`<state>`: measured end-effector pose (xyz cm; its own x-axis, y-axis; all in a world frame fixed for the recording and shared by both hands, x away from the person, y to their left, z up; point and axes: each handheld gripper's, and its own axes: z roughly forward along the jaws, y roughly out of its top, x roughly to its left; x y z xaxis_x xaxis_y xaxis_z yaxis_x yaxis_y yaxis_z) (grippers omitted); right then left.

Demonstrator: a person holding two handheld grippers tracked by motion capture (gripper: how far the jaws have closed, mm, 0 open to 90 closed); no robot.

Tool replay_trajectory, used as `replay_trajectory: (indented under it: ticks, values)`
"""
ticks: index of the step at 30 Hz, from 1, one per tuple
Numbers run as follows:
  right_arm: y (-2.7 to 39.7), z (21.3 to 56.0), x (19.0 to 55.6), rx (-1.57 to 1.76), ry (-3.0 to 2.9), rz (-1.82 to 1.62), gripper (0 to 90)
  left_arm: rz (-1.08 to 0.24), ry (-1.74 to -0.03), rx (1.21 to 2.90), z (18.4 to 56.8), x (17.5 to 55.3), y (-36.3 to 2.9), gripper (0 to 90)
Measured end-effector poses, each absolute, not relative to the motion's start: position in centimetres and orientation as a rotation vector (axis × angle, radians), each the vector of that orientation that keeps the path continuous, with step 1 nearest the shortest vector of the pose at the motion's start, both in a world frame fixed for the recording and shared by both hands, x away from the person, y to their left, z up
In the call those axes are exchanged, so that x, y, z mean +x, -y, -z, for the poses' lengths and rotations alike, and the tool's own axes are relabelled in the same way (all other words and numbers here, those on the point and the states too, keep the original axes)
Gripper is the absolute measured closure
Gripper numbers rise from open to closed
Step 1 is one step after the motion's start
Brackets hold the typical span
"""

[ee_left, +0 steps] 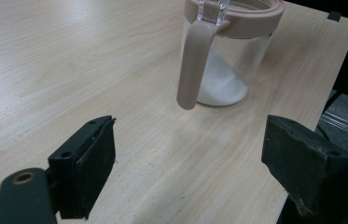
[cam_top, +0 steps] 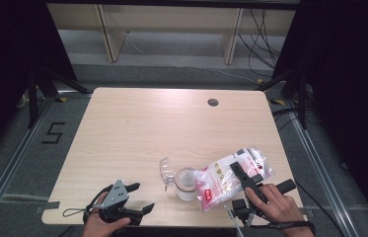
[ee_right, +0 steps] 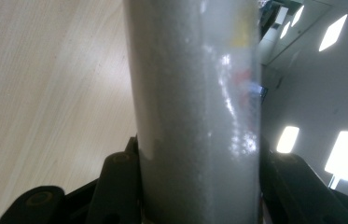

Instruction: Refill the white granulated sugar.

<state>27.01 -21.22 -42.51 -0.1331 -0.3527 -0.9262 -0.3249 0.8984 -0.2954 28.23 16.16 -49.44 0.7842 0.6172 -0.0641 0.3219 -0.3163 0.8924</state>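
A clear jar with a pink rim and its lid flipped open stands near the table's front edge, with white powder at its bottom. In the left gripper view the jar stands just ahead, its pink handle hanging toward the jaws. My left gripper rests open at the front left, apart from the jar, with nothing between its jaws. My right gripper is shut on a clear plastic bag of white granules. The bag leans with its lower end at the jar's mouth.
The wooden table has a round cable hole at the back right. The jar and the bag sit close to the front edge. Black drapes, metal floor rails and loose cables surround the table.
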Motion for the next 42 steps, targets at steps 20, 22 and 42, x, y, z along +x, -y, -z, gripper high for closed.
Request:
replay_trajectory:
  ticks: [20, 22, 42]
  values:
    - [20.86, 42.44, 26.80, -0.540, -1.733, 0.025, 61.7, -0.356, -0.709, 1.936, 49.37, 28.22, -16.23, 17.0]
    - [20.82, 42.43, 26.80, -0.549, -1.734, 0.027, 61.7, -0.353, -0.707, 1.930, 49.42, 28.23, -16.20, 17.0]
    - [20.64, 42.52, 26.62, -0.545, -1.745, 0.016, 62.7, -0.355, -0.710, 1.935, 49.38, 28.22, -16.21, 17.0]
